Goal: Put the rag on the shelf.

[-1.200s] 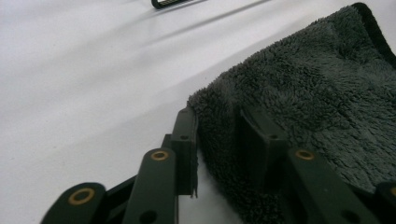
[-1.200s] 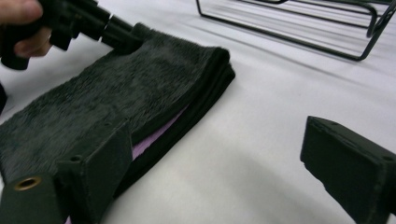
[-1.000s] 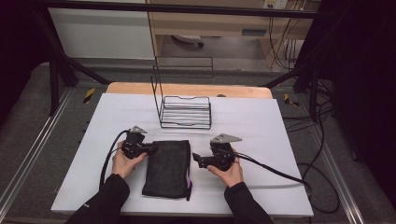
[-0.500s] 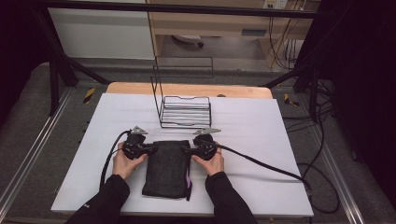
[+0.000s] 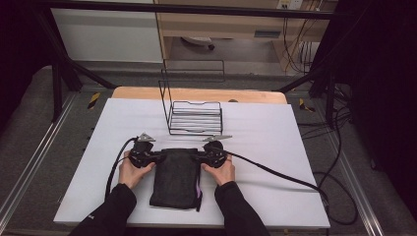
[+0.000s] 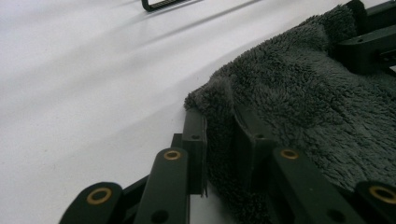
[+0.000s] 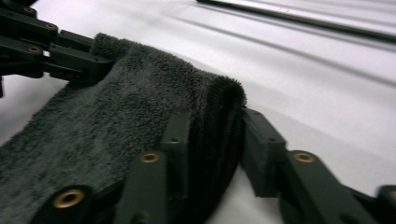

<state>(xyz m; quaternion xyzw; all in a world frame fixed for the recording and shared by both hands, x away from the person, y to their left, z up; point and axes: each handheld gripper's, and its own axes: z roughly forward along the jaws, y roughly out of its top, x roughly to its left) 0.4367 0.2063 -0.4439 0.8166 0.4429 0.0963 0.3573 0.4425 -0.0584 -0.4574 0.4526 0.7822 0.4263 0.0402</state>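
Now I have both grippers at the far corners of the towel (image 5: 176, 177), which lies flat on the table (image 5: 275, 147). Between the left gripper (image 6: 219, 135) fingers (image 6: 194, 135) sits one corner, pinched but with fabric bulging above the tips. Between the right gripper (image 7: 212, 144) fingers (image 7: 175, 140) the folded edge is bunched, and they look closed on it. To fold cleanly, I should lift both corners together, level, keeping the edge taut between the fingers, clear of the rack (image 5: 194, 115) beyond them.
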